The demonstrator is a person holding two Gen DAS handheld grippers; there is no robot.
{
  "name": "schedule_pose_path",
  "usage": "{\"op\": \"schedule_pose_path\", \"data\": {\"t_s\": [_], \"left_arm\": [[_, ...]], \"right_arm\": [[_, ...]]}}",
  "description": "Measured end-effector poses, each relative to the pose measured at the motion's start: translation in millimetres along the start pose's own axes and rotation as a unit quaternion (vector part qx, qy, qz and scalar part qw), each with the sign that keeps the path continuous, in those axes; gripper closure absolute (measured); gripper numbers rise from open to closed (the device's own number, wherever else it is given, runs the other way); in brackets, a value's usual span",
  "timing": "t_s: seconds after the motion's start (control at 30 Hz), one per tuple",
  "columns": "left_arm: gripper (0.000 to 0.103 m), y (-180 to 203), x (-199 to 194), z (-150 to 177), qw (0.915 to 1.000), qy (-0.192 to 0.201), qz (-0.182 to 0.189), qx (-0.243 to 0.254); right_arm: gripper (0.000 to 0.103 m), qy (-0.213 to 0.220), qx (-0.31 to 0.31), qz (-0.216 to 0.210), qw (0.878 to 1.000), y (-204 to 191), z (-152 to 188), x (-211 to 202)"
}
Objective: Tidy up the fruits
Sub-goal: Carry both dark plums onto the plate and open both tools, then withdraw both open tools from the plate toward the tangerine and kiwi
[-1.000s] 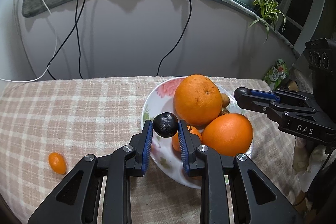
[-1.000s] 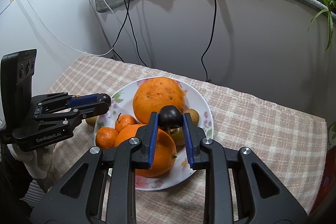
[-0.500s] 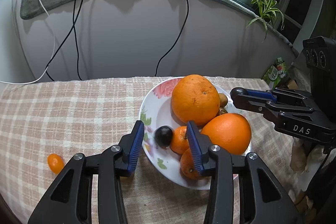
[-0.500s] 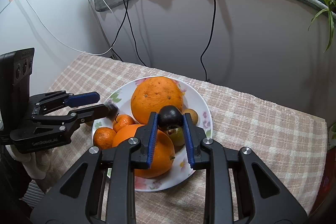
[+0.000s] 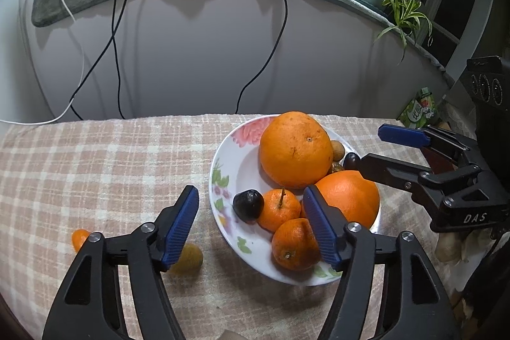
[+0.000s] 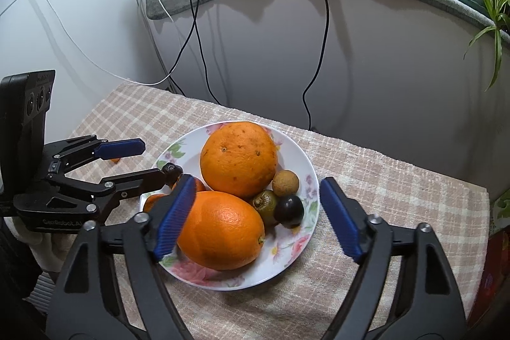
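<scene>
On the floral plate (image 5: 229, 161), near the table's right edge, lie two big oranges (image 5: 295, 148), small tangerines (image 5: 279, 209) and dark round fruits (image 5: 248, 205). One dark fruit (image 6: 289, 210) rests between the spread fingers of the right gripper (image 6: 259, 215), untouched. Likewise released, the left gripper (image 5: 251, 227) brackets the plate's near-left rim.

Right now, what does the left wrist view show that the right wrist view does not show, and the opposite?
Only the left wrist view shows a yellowish fruit on the tablecloth, partly behind a finger of the open left gripper, and a green packet.

Only the right wrist view clearly shows the greenish fruit and the whole tan fruit.

Both show the flowered plate, two large oranges, a dark fruit beside each open gripper, the right gripper, and a small orange fruit off the plate.
</scene>
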State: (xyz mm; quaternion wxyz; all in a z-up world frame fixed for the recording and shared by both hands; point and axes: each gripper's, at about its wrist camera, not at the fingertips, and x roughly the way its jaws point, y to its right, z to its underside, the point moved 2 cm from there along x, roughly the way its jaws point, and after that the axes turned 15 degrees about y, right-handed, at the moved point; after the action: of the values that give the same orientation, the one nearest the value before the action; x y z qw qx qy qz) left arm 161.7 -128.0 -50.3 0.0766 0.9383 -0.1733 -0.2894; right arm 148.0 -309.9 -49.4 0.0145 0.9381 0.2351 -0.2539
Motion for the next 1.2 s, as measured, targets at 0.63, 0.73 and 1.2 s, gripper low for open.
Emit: {"op": "schedule_pose_path", "data": {"t_s": [0.63, 0.73, 1.2], "left_arm": [[0.032, -8, -15, 1, 0.9998, 0.004, -0.017, -0.007], [0.032, -10, -18, 1, 0.9998, 0.006, -0.019, -0.008], [0.032, -20, -40, 1, 0.9992, 0.023, -0.032, -0.008]], "right_arm": [[0.016, 0.012, -0.016, 0.007, 1.000, -14, -6, -8], [0.016, 0.015, -0.019, 0.006, 1.000, -18, -7, -10], [0.016, 0.028, -0.027, -0.011, 0.999, -45, -10, -19]]}}
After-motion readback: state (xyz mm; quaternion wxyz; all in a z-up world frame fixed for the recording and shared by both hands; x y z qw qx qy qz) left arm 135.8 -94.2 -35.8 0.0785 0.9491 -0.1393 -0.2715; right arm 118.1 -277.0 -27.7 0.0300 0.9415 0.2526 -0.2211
